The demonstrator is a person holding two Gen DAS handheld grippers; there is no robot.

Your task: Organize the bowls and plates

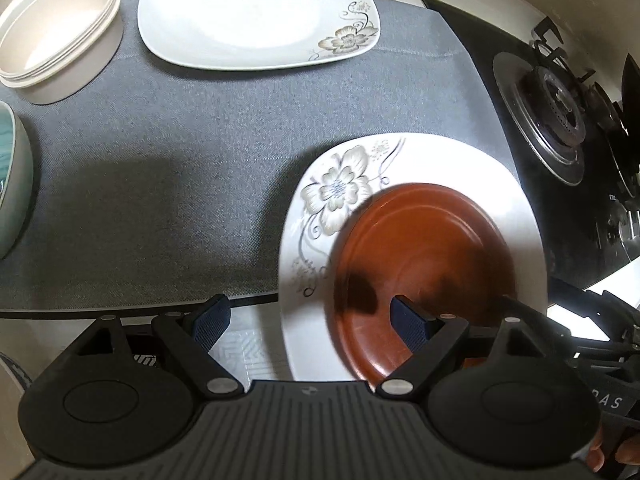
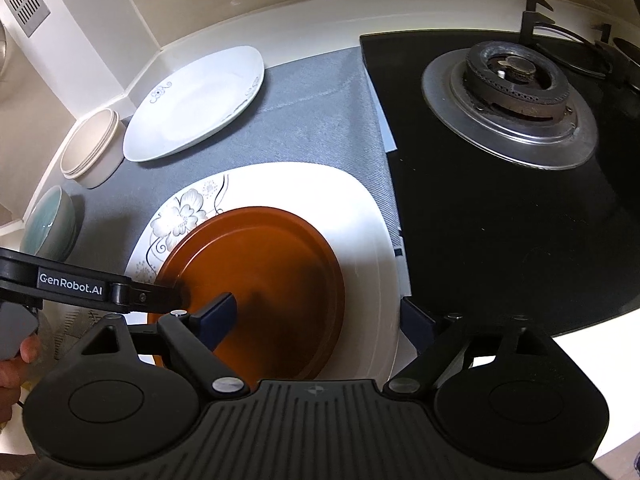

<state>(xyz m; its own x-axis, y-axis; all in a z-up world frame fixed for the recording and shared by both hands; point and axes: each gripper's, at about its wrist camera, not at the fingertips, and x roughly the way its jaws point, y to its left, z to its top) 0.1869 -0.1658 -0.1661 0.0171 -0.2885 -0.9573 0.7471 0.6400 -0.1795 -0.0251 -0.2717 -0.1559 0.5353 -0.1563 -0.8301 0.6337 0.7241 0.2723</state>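
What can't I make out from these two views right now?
- Teal bowl: cut off by the left wrist view's left edge.
- Brown plate, near rim: hidden behind the tool bodies in both views.
- Stacked cream bowls: count unclear, too small.
- Hob: far side cut off.

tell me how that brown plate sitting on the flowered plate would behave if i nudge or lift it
The brown plate looks rigid, with a glossy sheen, so it would probably slide easily on the smooth white flowered plate rather than tip. It sits flat and shallow, so rolling seems unlikely. If it is glazed ceramic, it may chip or clatter when dragged; gripping its thin raised rim looks slippery.
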